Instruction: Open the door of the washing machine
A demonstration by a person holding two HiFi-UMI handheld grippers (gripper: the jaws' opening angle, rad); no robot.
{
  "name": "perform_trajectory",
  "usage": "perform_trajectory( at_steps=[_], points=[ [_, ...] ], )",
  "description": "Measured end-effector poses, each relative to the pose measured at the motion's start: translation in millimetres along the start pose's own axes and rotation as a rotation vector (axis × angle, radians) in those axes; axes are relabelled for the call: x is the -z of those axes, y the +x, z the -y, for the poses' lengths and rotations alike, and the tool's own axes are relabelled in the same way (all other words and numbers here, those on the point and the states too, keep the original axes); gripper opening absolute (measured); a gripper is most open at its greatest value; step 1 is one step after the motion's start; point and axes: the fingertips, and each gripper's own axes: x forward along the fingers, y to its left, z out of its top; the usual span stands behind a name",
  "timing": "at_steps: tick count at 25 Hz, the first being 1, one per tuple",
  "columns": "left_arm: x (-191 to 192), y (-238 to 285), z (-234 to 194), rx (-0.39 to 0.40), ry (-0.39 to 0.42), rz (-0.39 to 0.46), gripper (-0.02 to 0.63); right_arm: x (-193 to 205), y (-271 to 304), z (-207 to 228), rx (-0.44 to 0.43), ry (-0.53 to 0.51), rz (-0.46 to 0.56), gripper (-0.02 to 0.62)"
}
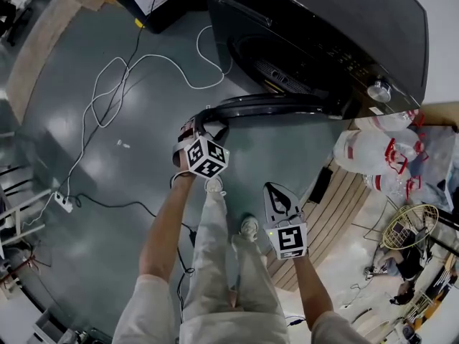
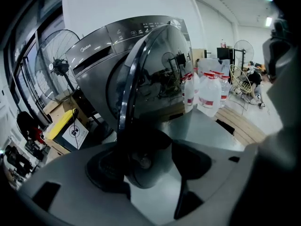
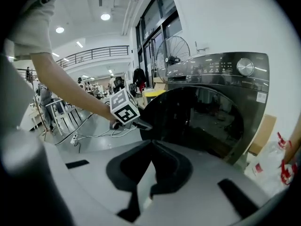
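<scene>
Door: stands well out from washer, roughly square to its front. Left gripper: clamped on door's free rim. Right gripper: jaws together, empty, apart from door. Step: opening looks nearly complete. Next: probably unclamp and draw clear of rim.

The washer is a dark grey front-loader with a control strip and a silver dial along its top front. It stands upright on the grey floor. Its door is round, with a glossy dark pane in a black rim; it stands swung well open from the dial side, baring the drum mouth.
</scene>
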Motion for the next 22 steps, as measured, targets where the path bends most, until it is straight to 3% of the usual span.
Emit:
perform_trajectory(
  at_steps=[5,22],
  points=[
    [10.3,-21.5,28.5,0.0,-0.061,0.011,0.28,14.9,-18.8,-12.1,-0.018,-0.021,0.004,-0.002],
    [28.5,-73.4,113.5,0.006,-0.141,0.011,0.238,59.1,-88.8,-38.8,-0.046,-0.043,-0.008,0.0]
  ],
)
